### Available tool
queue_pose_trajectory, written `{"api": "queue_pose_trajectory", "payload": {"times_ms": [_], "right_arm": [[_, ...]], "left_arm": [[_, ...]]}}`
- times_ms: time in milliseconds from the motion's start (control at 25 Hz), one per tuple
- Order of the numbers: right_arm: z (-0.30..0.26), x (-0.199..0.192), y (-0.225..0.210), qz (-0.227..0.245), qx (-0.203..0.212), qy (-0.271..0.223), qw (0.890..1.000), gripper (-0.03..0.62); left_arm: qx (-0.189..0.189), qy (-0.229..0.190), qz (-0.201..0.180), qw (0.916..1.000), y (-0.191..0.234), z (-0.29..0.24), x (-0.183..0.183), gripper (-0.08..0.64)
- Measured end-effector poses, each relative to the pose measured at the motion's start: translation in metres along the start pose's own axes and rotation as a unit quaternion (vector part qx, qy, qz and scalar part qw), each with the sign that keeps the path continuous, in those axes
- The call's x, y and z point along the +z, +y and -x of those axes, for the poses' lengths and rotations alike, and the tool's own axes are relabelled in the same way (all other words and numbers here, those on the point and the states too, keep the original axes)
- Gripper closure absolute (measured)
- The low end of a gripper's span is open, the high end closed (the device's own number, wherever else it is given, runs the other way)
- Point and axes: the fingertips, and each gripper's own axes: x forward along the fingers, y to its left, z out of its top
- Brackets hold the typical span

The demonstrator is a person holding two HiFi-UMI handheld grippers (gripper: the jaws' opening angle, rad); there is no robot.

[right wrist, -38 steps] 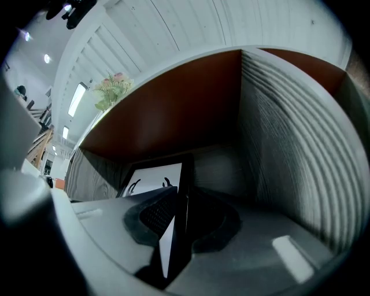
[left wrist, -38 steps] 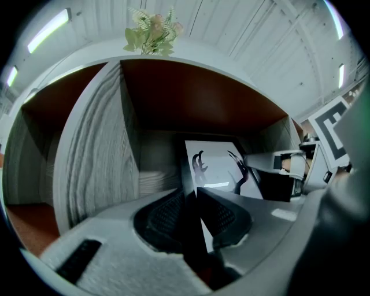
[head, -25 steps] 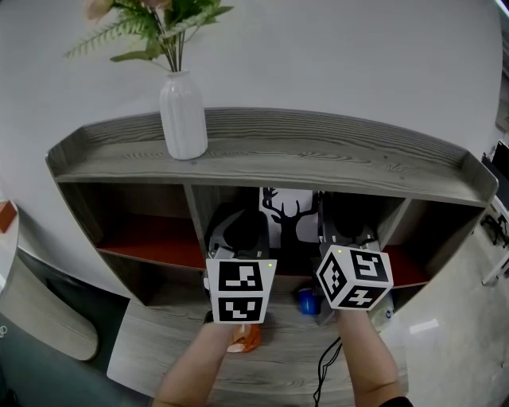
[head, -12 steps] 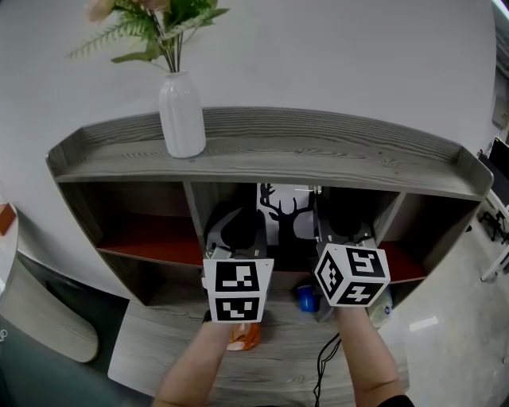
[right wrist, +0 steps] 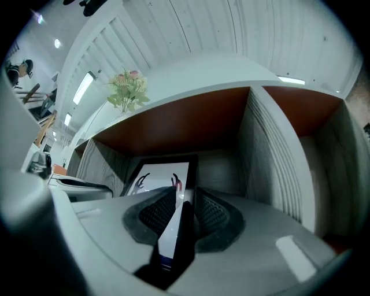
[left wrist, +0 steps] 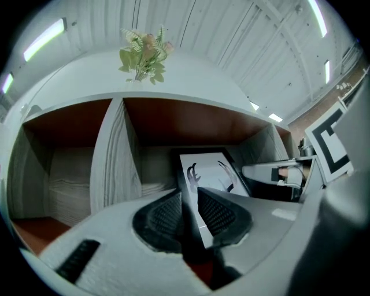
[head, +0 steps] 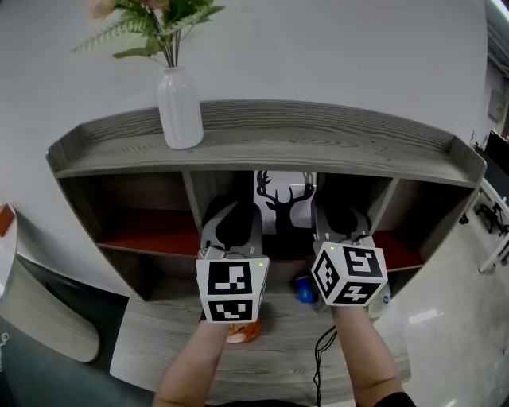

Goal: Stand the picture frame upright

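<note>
Closest in the head view, two arms reach out over a gray wooden surface (head: 167,350). A small orange thing (head: 242,334) lies on it under the left arm. A blue thing (head: 305,290) sits between the arms, and a black cable (head: 322,358) hangs by the right arm.

Each arm ends in a cube with black and white squares, the left cube (head: 232,288) and the right cube (head: 350,274).

Past the cubes, the left tongs (head: 238,211) and the right tongs (head: 338,213) poke into the middle box of a gray shelf (head: 318,143). The frame (head: 285,203) stands up in that box, between the two tongs. It shows a black deer head on white.

In the left gripper view, the left tongs (left wrist: 189,205) are narrow and pinch the frame (left wrist: 211,170) by its left side. In the right gripper view, the right tongs (right wrist: 185,208) have just been closing. The right side of the frame (right wrist: 159,176) is between them, and the pads press on it.

The boxes to either side have red floors.

Farther back, on top of the shelf to the left, a white vase (head: 179,111) holds flowers (head: 155,24) with green leaves. A pale wall is behind it.
</note>
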Motion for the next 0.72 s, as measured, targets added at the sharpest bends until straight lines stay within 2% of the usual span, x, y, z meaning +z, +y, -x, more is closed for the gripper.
{"api": "queue_pose_trajectory", "payload": {"times_ms": [480,640,720], "right_arm": [[0.028,0.005,0.001,0.001,-0.024,-0.011,1.000,0.543],[0.034,0.006,0.002,0.005,-0.030,-0.014,0.999,0.582],[0.037,0.006,0.003,0.006,-0.030,-0.014,0.999,0.591]], "left_arm": [[-0.060,-0.010,-0.009,0.9981,-0.024,0.017,0.007,0.526],[-0.081,-0.017,0.009,0.9965,-0.028,0.021,0.011,0.568],[-0.094,-0.017,0.013,0.9954,-0.031,0.022,0.013,0.568]]}}
